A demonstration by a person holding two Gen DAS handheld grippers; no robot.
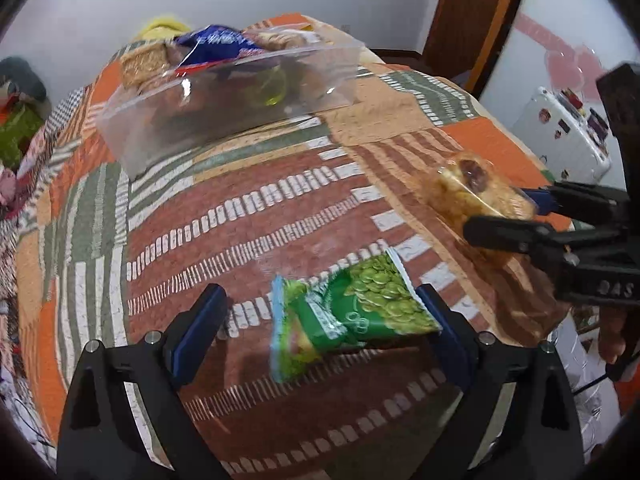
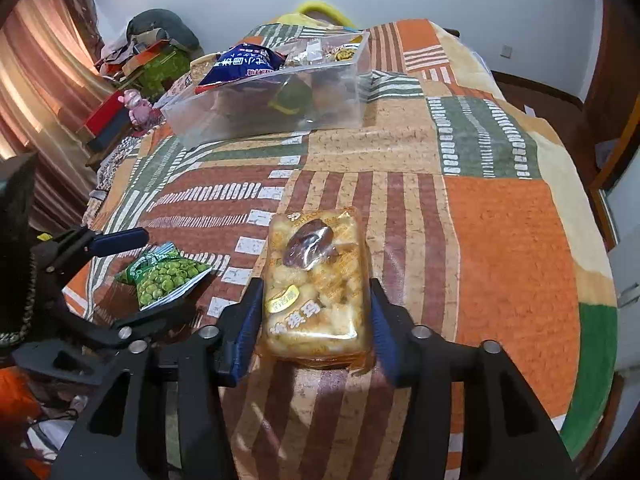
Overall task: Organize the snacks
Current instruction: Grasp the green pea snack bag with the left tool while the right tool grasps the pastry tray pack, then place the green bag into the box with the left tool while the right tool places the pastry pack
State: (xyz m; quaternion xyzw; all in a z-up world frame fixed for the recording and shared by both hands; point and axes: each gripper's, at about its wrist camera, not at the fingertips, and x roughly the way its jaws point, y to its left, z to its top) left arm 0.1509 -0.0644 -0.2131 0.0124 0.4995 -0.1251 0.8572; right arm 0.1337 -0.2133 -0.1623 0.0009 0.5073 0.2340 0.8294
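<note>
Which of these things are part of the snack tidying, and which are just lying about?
Part of the job:
- green pea packet
- yellow cake pack
- clear box with the blue bag in it
- left gripper, right gripper

Just lying about:
- patchwork blanket
- pink toy
- white suitcase

Your left gripper (image 1: 320, 320) points steeply down with its jaws spread wide, gripping nothing. Your right gripper (image 2: 316, 320) tilts down too (blue pads just beside what lies between them), jaws part open.
</note>
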